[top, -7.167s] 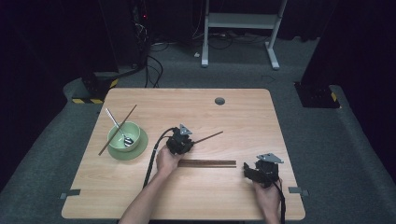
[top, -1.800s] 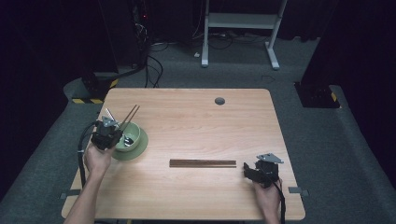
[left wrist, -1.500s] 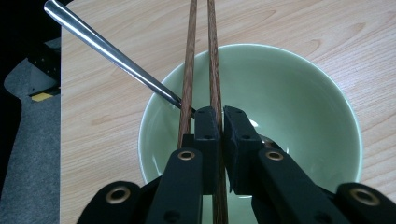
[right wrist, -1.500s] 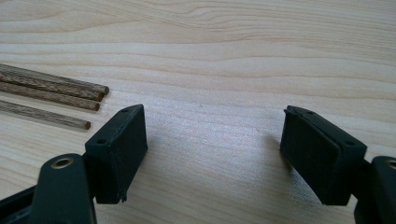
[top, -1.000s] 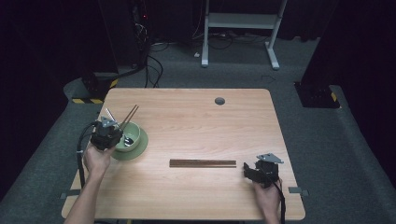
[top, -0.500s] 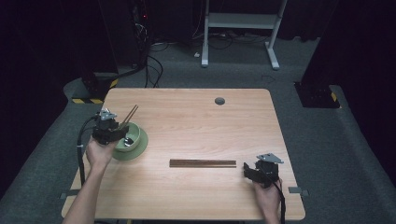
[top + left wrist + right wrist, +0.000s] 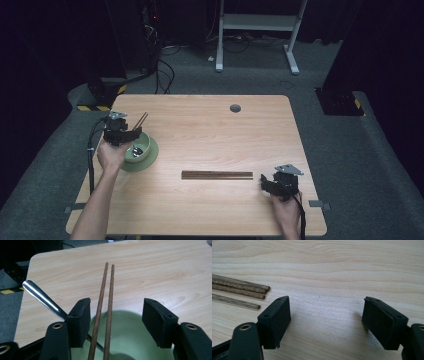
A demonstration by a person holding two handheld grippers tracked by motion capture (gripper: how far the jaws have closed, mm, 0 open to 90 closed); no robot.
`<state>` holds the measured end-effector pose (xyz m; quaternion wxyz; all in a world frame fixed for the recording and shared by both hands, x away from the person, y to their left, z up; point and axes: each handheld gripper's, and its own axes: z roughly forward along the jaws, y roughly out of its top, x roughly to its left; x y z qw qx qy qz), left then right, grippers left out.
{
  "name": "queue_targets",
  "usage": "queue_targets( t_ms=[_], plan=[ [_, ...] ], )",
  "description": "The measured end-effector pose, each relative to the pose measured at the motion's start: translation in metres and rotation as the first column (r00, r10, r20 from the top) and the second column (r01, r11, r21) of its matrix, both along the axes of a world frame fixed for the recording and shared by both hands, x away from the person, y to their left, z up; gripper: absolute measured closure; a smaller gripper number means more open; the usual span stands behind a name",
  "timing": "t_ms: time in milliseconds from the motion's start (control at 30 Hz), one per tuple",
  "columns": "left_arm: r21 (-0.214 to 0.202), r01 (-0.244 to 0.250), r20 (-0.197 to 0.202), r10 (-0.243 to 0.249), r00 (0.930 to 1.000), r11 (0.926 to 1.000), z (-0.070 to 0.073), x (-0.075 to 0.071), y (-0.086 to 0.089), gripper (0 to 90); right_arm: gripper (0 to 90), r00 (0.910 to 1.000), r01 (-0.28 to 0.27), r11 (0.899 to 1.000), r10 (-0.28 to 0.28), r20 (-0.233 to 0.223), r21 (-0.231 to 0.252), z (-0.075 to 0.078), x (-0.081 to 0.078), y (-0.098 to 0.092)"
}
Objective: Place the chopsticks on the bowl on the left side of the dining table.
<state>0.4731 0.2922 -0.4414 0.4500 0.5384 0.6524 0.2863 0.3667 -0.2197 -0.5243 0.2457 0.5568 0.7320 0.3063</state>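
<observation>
Two slim, round chopsticks [image 7: 103, 312] of dark reddish-brown wood lie side by side in a pale green bowl [image 7: 130, 340]; their lower ends rest inside it, their upper ends pass over its rim and reach out above the light wooden table [image 7: 155, 272]; the two run almost parallel, close together, the grain faintly streaked along each shaft. In the high view the chopsticks [image 7: 140, 120] jut from the far side of the bowl [image 7: 142, 156], which sits on a matching green saucer near the table's left edge. The left gripper [image 7: 116, 317] stands with its jaws apart on either side of the pair; the jaws have just been opening, and neither pad presses the sticks, though the left-hand pad is just beside the nearer one. A shiny metal spoon [image 7: 41, 297] leans in the bowl as well, its handle slanting out past that same pad.

The right gripper [image 7: 325, 322] rests near the table's front right corner, jaws spread wide over bare wood; a few more brown sticks [image 7: 239, 293] lie just beside it, the ends cut blunt; from above they form a narrow dark bundle [image 7: 217, 175] at mid-table, well apart from the bowl.
</observation>
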Motion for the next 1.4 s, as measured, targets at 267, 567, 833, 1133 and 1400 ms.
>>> queue_targets(
  t_ms=[267, 567, 833, 1133, 1400],
  plan=[
    [-0.059, -0.065, -0.030, 0.064, 0.9975, 0.9961, -0.009, 0.013, 0.005, 38.2, 22.5, 1.0000, 0.000, 1.000, 0.000, 0.000, 0.000, 0.000, 0.000, 0.000],
    [-0.054, -0.071, -0.038, 0.069, 0.9969, 0.9960, -0.015, 0.019, 0.005, 37.5, 22.5, 1.0000, 0.000, 1.000, 0.000, 0.000, 0.000, 0.000, 0.000, 0.000],
    [-0.050, -0.067, -0.054, 0.065, 0.9965, 0.9965, -0.020, 0.022, 0.004, 37.1, 23.1, 1.0000, 0.000, 1.000, 0.000, 0.001, -0.001, 0.000, -0.001, 0.000],
    [-0.054, -0.032, -0.063, 0.028, 0.9976, 0.9980, -0.022, 0.022, 0.001, 37.6, 23.1, 1.0000, 0.000, 1.000, 0.000, 0.001, 0.000, 0.000, -0.001, 0.000],
    [-0.060, -0.014, -0.049, 0.011, 0.9987, 0.9981, -0.020, 0.019, -0.001, 38.6, 23.1, 1.0000, 0.000, 1.000, 0.000, 0.001, 0.000, 0.000, -0.001, 0.000]
  ],
)
